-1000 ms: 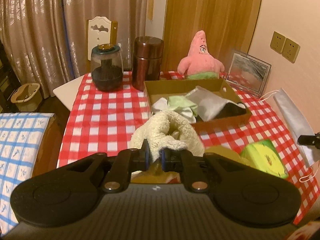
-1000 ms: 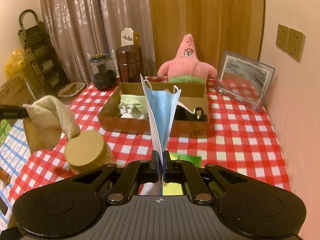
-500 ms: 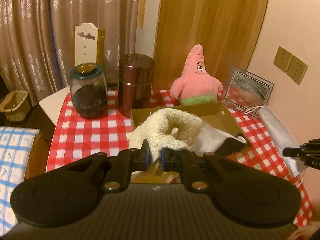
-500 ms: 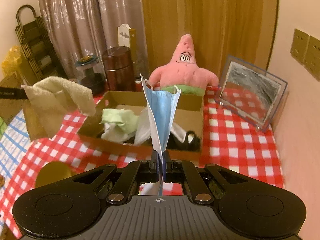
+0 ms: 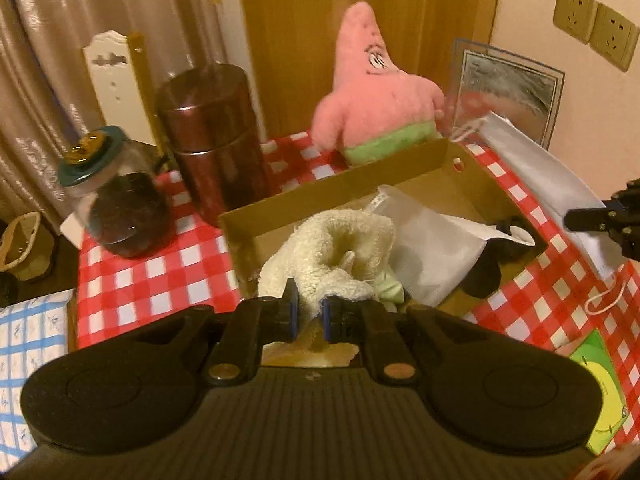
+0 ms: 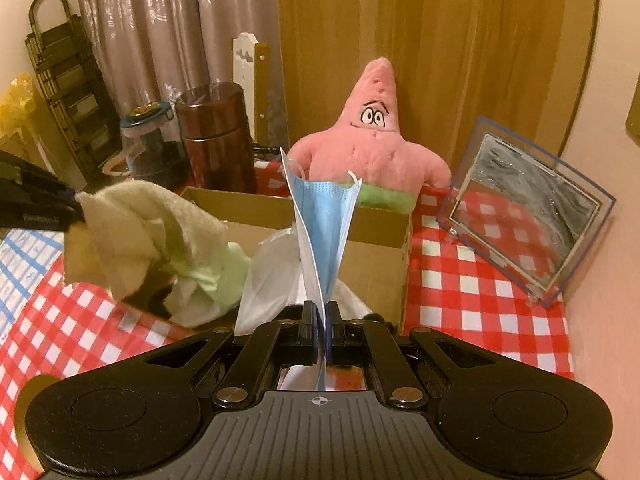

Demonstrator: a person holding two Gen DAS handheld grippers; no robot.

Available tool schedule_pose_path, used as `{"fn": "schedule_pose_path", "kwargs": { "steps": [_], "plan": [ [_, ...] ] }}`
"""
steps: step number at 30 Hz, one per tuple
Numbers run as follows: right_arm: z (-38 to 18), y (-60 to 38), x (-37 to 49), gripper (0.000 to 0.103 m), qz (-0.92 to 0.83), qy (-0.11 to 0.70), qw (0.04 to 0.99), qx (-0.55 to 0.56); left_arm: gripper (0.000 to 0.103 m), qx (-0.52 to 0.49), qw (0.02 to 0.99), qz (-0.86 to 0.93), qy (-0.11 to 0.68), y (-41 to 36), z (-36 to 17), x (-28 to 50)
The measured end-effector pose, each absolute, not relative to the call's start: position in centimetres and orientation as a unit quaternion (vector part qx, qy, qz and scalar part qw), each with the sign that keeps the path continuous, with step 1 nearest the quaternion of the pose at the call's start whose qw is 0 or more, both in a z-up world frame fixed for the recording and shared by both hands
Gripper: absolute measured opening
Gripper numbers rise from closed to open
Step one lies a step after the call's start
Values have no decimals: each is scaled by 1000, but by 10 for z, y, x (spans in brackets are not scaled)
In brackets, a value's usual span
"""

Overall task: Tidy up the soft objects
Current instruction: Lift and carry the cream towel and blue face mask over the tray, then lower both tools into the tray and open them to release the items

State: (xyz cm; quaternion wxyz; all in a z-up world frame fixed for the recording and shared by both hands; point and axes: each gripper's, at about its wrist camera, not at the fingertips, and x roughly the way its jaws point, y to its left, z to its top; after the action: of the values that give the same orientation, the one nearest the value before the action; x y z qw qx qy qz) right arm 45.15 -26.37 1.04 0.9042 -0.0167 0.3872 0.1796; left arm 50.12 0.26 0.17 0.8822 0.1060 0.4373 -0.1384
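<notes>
My left gripper [image 5: 308,312] is shut on a cream towel [image 5: 336,248] and holds it over the left part of the open cardboard box [image 5: 348,184]; the towel also shows in the right wrist view [image 6: 136,232]. My right gripper [image 6: 322,320] is shut on a blue face mask [image 6: 326,232], held upright just in front of the box [image 6: 376,232]. The mask shows white in the left wrist view [image 5: 540,176]. The box holds a white cloth [image 5: 432,248], a pale green cloth [image 6: 216,272] and a dark item [image 5: 484,276]. A pink star plush [image 6: 372,148] stands behind the box.
The table has a red-checked cloth [image 5: 160,276]. A brown canister [image 5: 212,140] and a glass jar [image 5: 120,208] stand left of the box. A framed picture [image 6: 528,208] leans at the right wall. A yellow-green item [image 5: 604,384] lies near right.
Both grippers moved forward toward the box. The towel went from above the near table to over the box's left part. The mask came closer to the box's front.
</notes>
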Motion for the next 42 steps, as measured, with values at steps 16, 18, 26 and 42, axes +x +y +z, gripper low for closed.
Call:
{"fn": "schedule_pose_path", "kwargs": {
  "steps": [16,18,26,42],
  "plan": [
    [-23,-261,490,4,182,399,897,43,10,-84,882,-140,443,23,-52,550],
    [-26,-261,493,4,184,401,896,49,10,-57,884,-123,447,28,-58,550],
    [-37,-243,511,4,209,405,884,102,13,12,876,-102,471,30,-83,550],
    [-75,-200,543,4,194,443,869,106,44,23,890,-122,438,37,-66,521]
  ]
}}
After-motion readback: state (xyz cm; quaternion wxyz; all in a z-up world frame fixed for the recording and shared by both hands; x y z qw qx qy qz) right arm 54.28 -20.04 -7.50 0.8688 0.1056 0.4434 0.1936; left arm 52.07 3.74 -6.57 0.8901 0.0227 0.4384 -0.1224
